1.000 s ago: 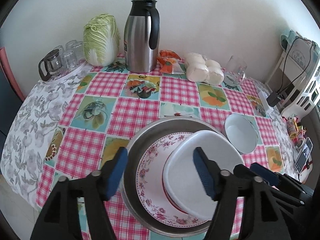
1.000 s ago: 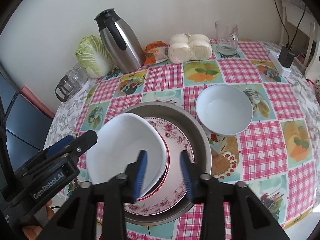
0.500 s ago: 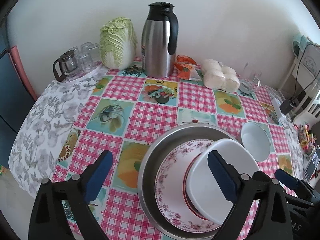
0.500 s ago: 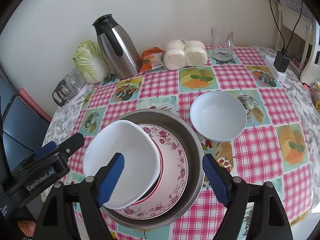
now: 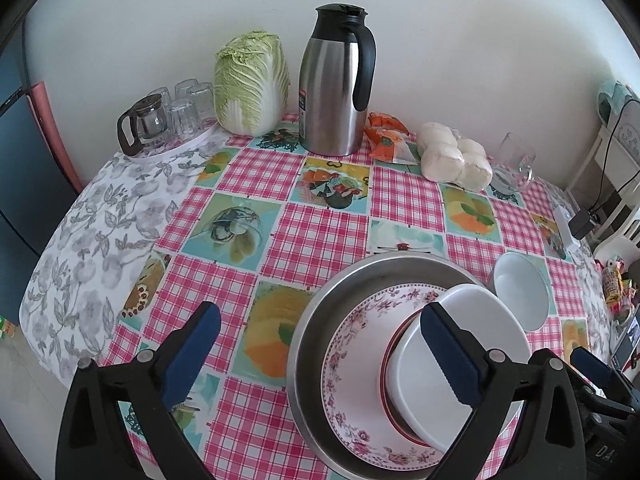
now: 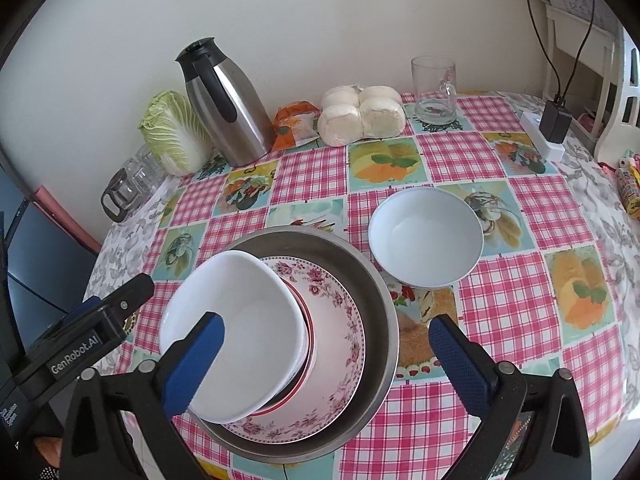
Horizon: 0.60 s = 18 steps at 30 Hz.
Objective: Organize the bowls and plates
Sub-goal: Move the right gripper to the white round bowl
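- I am holding both pairs of fingers over the wide stainless-steel basin [image 6: 372, 300] on the checked tabletop [image 6: 520, 312]; everything below is placed against that basin.
- My left gripper [image 5: 320, 356] is opening, its blue-padded fingers [image 5: 192, 356] spread wide with nothing pressed between them; the basin's near rim sits in the gap.
- My right gripper [image 6: 326, 364] is opening too, empty, its fingers straddling the basin's near side.
- Inside the basin the pink floral plate [image 6: 340, 320] is lying flat, and the white squarish bowl [image 6: 236, 320] is sitting on it, nested in a red-rimmed dish, I judge to stack by size.
- That bowl is facing mouth-up but tilting, off-centre toward my left gripper; its longer side is running from the basin's far rim to its near rim.
- The round white bowl [image 6: 426, 240] is standing upright just beside the basin, apart from it, probably next to go in.
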{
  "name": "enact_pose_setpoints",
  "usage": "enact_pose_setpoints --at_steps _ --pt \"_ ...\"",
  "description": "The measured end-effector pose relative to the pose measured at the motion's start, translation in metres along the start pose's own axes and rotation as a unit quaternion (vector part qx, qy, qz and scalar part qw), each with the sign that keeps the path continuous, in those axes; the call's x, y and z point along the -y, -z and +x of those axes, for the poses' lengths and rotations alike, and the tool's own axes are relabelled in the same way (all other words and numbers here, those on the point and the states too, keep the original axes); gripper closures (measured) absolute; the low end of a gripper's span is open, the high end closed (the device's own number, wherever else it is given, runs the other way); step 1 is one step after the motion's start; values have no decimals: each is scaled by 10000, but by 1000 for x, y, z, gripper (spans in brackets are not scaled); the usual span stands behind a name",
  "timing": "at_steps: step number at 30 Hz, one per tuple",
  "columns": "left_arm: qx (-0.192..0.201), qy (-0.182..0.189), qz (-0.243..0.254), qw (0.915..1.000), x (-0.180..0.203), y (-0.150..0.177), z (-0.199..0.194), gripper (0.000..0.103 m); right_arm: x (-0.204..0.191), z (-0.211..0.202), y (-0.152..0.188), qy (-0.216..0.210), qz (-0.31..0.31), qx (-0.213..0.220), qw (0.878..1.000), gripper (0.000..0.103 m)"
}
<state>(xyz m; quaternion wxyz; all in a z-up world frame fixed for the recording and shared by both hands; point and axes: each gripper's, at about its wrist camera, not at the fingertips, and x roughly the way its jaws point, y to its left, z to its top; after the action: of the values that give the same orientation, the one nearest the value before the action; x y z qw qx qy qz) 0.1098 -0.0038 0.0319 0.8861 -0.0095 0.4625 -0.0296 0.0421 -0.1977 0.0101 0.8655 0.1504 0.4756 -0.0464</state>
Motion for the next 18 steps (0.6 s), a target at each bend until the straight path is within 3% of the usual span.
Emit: enact_pose_setpoints --at_steps 10,18 --pt "126 -18 -239 9996 0 -1 -10 3 15 -15 -4 -55 106 172 9998 0" --pt "250 141 -298 9991 22 -1 -24 3 62 -34 -7 26 625 423 9971 0"
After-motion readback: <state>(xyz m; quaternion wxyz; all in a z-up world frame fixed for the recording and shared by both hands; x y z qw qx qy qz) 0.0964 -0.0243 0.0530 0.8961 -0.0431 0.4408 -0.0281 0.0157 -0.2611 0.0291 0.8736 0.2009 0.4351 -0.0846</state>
